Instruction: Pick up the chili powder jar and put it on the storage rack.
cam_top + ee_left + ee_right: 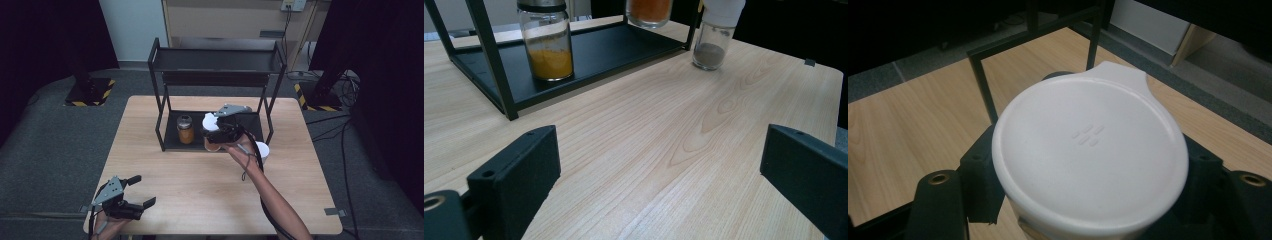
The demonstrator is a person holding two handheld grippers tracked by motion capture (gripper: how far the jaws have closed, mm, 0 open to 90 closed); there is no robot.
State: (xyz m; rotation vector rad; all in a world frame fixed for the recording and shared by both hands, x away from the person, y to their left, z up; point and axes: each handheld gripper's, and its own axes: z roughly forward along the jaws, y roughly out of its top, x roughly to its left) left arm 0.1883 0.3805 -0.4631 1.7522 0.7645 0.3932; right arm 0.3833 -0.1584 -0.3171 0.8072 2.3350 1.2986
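Observation:
My right gripper [216, 134] is shut on a jar of orange powder [212, 145] with a white lid [209, 122], holding it at the front of the black rack's lower shelf [250, 122]. In the right gripper view the lid [1090, 150] sits between the black fingers [980, 165]. From the left gripper view, the jar's bottom [649, 10] hangs just above the shelf. A jar of yellow powder [185, 129] stands on the shelf's left part. My left gripper [143, 190] is open near the table's front left corner, with nothing between its jaws.
A small jar of grey powder [710, 45] with a white lid [262, 149] stands on the table just right of the rack. The two-tier black rack [215, 60] occupies the table's far middle. Bare wood [200, 190] lies between the grippers.

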